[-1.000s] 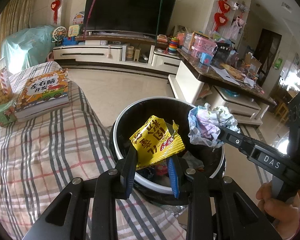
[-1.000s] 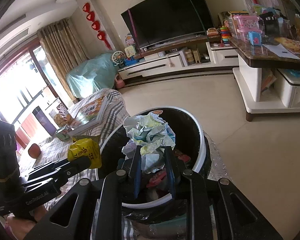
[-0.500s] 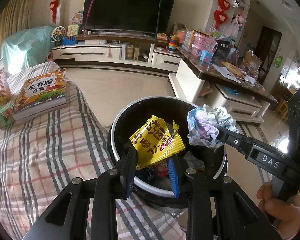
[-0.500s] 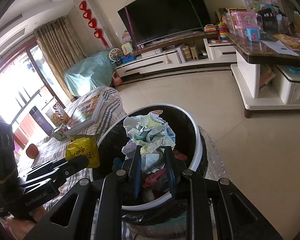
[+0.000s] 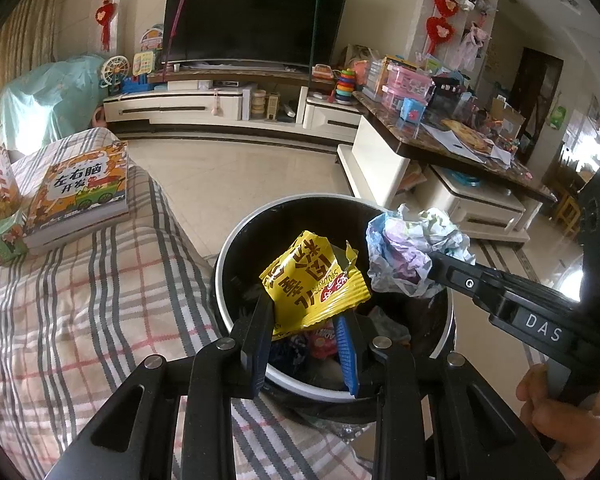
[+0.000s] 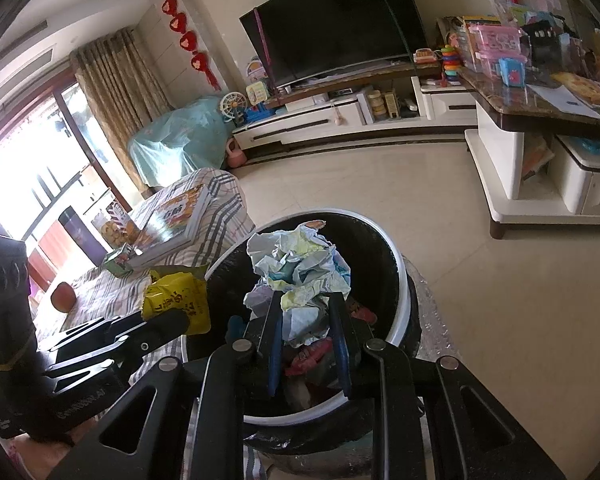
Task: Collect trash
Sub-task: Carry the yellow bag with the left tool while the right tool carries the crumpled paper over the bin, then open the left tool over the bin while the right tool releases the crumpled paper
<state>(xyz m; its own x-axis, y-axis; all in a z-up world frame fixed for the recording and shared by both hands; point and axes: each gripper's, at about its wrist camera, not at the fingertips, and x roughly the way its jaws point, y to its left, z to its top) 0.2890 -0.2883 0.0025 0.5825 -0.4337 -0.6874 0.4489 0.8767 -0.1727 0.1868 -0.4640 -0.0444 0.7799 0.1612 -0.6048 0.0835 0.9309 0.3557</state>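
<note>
Left claw clamped on yellow snack wrapper with red Chinese print, over the black bin. Right claw, marked "DAS", clamped on crumpled paper wad over same bin. Left of bin, book titled "左右脑开发" on checked cloth.

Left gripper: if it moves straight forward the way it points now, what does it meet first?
Probably the trash inside the black bin; the left gripper, holding the yellow wrapper, points down into its opening. Depth is unclear.
</note>
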